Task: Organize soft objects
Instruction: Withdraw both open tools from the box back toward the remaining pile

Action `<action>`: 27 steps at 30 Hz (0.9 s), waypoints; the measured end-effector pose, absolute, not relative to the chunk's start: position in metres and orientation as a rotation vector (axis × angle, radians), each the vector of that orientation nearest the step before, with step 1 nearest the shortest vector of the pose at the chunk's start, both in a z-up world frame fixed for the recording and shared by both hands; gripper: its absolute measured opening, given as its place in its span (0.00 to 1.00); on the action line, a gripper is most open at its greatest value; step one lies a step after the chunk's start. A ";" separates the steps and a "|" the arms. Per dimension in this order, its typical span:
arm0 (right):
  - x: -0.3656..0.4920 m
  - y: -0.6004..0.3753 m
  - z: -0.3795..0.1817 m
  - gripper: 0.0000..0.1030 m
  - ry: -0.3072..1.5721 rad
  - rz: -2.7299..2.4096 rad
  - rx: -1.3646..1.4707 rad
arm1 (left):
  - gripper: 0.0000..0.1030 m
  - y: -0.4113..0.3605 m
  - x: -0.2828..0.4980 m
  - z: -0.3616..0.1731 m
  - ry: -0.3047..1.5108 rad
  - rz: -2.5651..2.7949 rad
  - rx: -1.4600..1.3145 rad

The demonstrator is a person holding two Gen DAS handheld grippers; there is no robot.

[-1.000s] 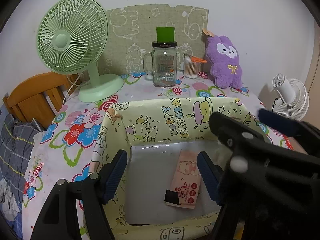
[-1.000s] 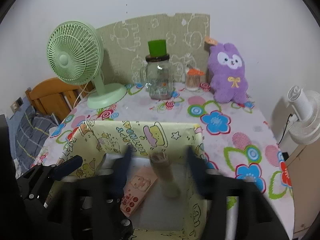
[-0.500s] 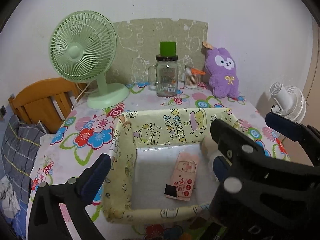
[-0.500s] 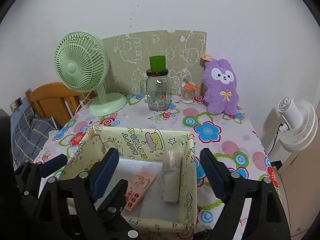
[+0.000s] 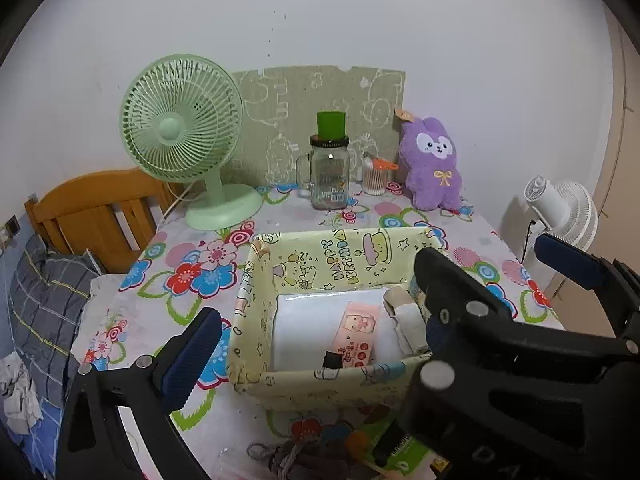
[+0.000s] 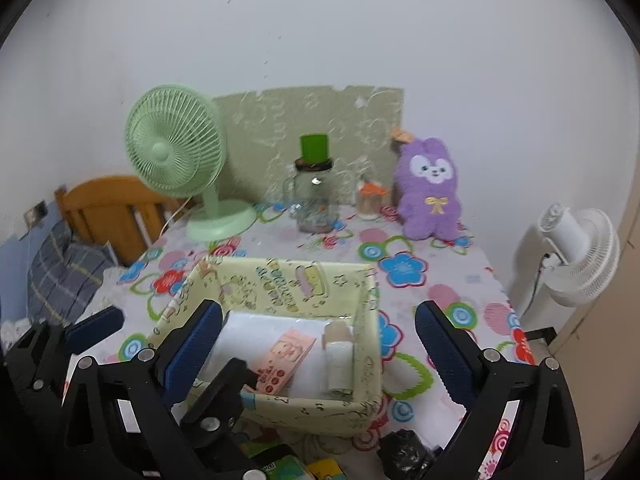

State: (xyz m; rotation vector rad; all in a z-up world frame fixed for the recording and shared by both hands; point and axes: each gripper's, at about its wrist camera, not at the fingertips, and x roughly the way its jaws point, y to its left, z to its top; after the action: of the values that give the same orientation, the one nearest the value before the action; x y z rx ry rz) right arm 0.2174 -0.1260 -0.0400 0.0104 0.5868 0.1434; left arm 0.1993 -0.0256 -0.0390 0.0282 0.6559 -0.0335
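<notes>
both hand-held grippers spread, empty, near the box
risk: reaching for the plush behind the box could topple the jar beside it.

A pale yellow fabric basket printed with cartoon figures and "Happy Birthday" lettering is sitting upright on the table, just ahead of the right gripper and partly between its spread fingers. Inside, a white folded cloth is lying flat – a pink cartoon-printed packet resting on it – and a cream rolled cloth is lying along the right wall.
</notes>
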 end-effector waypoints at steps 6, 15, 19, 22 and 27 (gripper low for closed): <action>0.202 -0.133 -0.033 0.98 0.588 0.149 0.033 | 1.00 -0.031 0.183 -0.032 0.634 -0.042 0.028; 0.178 -0.142 -0.030 0.98 0.598 0.200 0.068 | 1.00 -0.038 0.156 -0.027 0.604 -0.045 0.031; 0.166 -0.143 -0.029 0.98 0.589 0.195 0.060 | 1.00 -0.040 0.145 -0.026 0.589 -0.039 0.025; 0.157 -0.142 -0.028 0.98 0.582 0.196 0.044 | 1.00 -0.041 0.136 -0.026 0.572 -0.023 0.022; 0.145 -0.143 -0.027 0.98 0.578 0.202 0.023 | 1.00 -0.042 0.123 -0.027 0.562 -0.034 0.010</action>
State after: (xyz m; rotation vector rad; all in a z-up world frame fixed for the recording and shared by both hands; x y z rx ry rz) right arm 0.1454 -0.1430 -0.0268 0.0226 0.5776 0.2016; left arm 0.1234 -0.0421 -0.0269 0.0095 0.5623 -0.0335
